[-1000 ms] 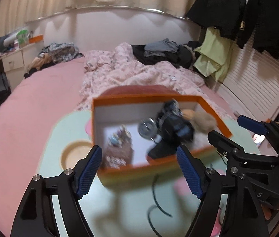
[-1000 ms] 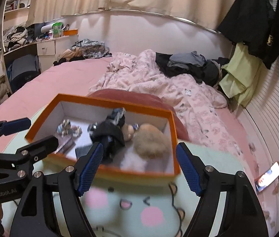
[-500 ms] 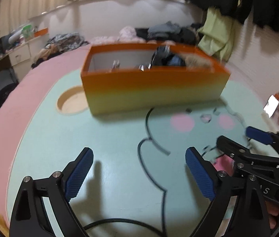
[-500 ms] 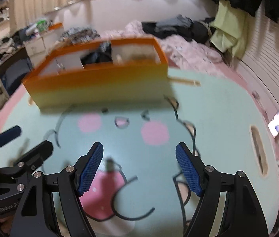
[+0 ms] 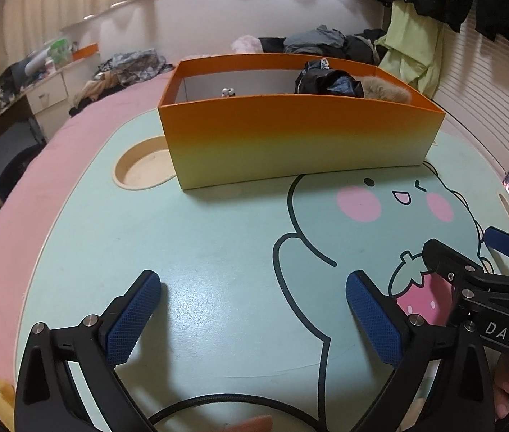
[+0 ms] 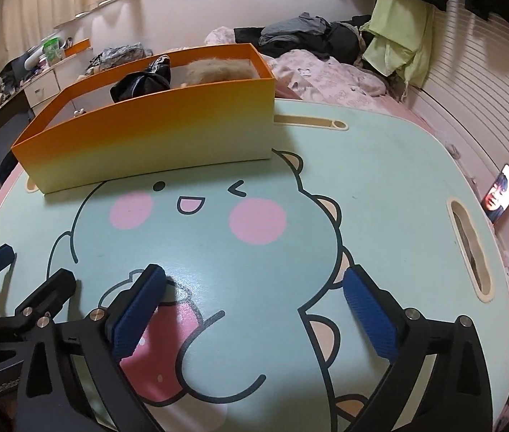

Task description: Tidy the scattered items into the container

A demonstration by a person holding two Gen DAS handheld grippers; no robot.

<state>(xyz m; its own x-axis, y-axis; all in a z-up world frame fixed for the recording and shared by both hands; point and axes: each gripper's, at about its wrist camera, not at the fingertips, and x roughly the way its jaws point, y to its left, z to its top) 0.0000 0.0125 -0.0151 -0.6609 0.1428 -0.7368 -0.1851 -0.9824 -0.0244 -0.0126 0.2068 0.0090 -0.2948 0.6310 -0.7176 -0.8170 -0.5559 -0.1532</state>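
Orange at its rim and pale yellow lower down, the container (image 5: 301, 144) stands at the far side of the mint lap table (image 5: 218, 252), holding a small figure (image 5: 228, 91) at left, a dark bundle (image 5: 328, 81) in the middle and a tan fluffy toy (image 5: 387, 90) at right. No loose item shows on the table, so tidying looks finished. Left gripper (image 5: 252, 315) and right gripper (image 6: 254, 307) hang low with jaws opening, nothing between them. The box floor is hidden.

Both grippers dropped from above the box (image 5: 301, 144) to the table (image 5: 200, 252); jaws opening.
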